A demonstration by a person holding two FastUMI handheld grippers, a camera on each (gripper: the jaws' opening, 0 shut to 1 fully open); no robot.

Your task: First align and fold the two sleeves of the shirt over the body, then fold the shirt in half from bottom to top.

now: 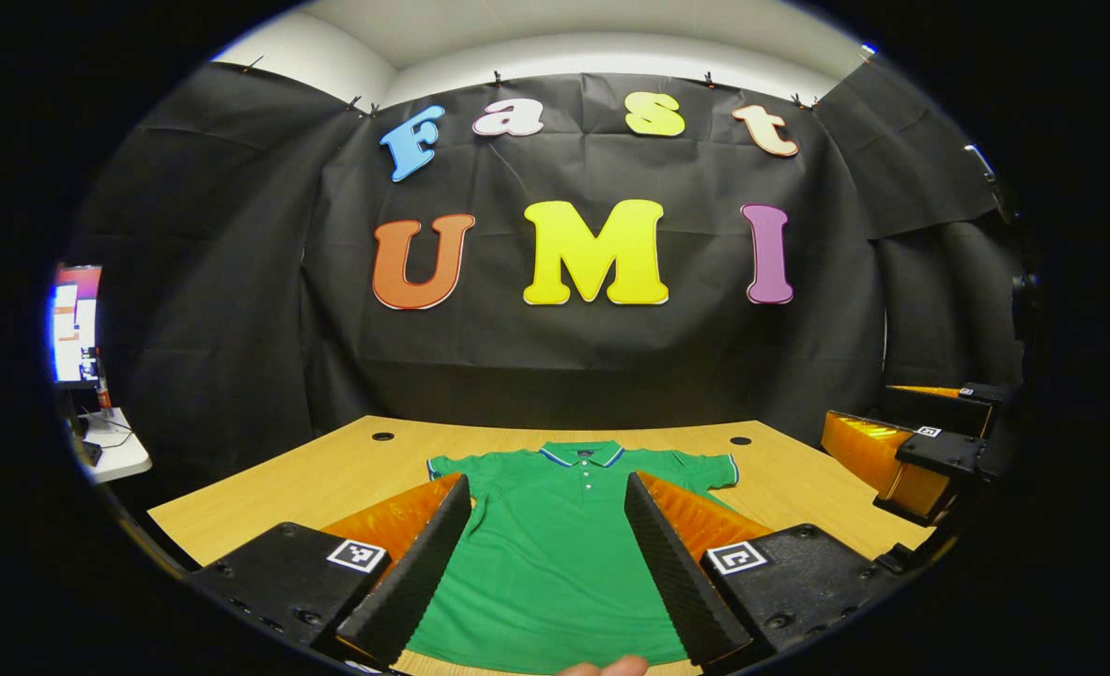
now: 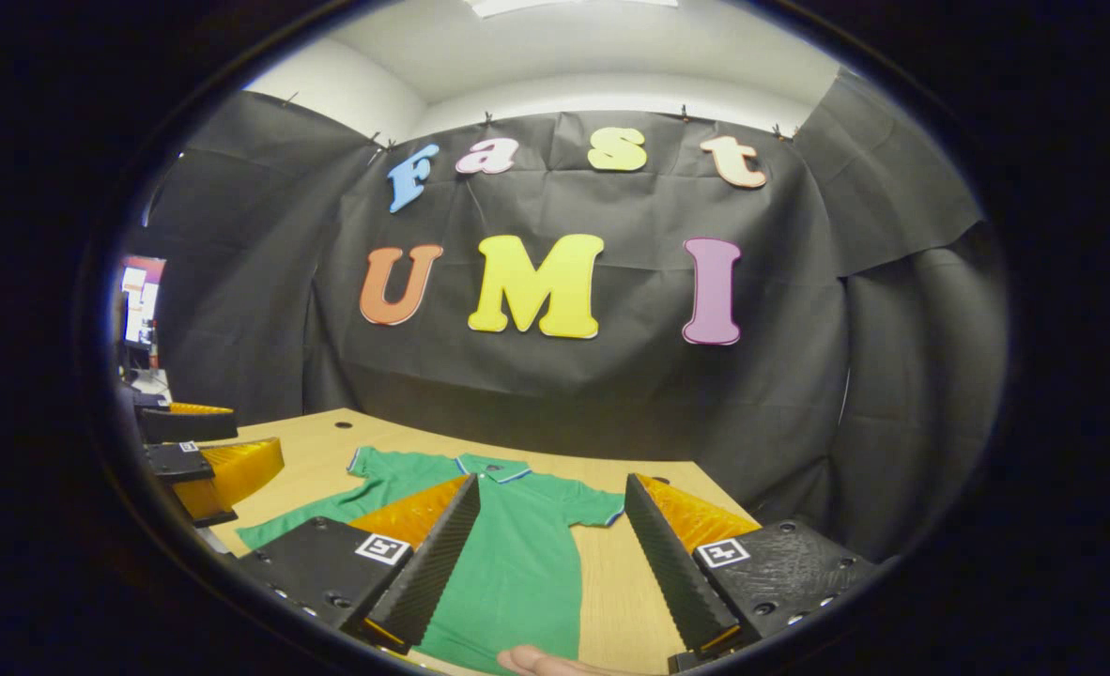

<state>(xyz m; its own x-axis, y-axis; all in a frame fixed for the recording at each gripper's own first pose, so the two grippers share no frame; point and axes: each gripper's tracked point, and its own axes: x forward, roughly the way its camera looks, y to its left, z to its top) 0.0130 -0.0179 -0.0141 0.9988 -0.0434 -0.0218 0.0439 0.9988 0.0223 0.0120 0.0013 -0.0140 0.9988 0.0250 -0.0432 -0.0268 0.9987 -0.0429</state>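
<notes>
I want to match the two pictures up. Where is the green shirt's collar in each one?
Left gripper view: the collar sits just below the middle, at the far end of the green shirt, between the two open fingers.
Right gripper view: the collar sits left of the middle, above the left-hand finger.
Shared landmark: the wooden table with its round hole, seen in both views.

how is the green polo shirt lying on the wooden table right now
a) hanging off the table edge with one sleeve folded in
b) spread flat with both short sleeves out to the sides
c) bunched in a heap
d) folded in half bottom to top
b: the green polo shirt lies flat on the light wooden table, collar at the far end, each short sleeve spread outward and none folded over the body.
</notes>
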